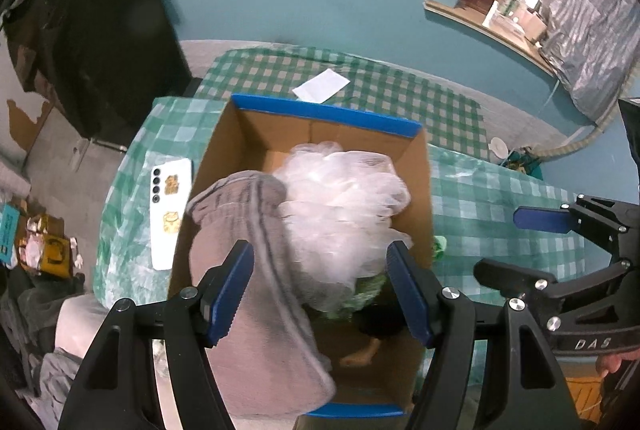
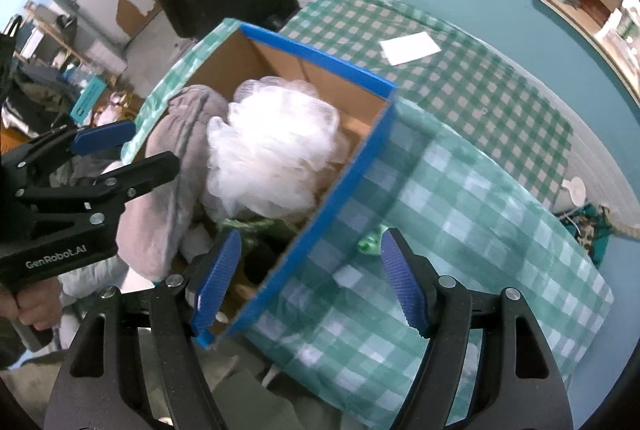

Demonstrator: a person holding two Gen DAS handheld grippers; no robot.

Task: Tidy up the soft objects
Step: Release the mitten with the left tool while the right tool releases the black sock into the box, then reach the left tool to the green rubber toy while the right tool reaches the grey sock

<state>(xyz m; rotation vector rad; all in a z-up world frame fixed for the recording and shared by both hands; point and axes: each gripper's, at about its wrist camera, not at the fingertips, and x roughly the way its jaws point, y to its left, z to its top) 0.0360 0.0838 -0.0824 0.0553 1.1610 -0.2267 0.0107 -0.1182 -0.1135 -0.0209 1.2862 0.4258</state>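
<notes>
Cardboard box on a checked cloth, both grippers above it with nothing between their fingers.

From the left: a white phone (image 1: 171,212) lies face down on the green checked tablecloth (image 1: 480,198) just beside the box (image 1: 320,112) (blue tape along its rim). A grey sock (image 1: 248,254) drapes over the box's left wall, its cuff inside and the rest hanging out. Beside it, inside the box, sits a white mesh bath pouf (image 1: 340,214), on top of something green. The left gripper (image 1: 320,294) hangs over the box, jaws apart and empty. The right gripper (image 2: 310,282) straddles the box's right wall, jaws likewise spread, gripping nothing. A white card (image 1: 321,85) lies on the cloth beyond the box.
</notes>
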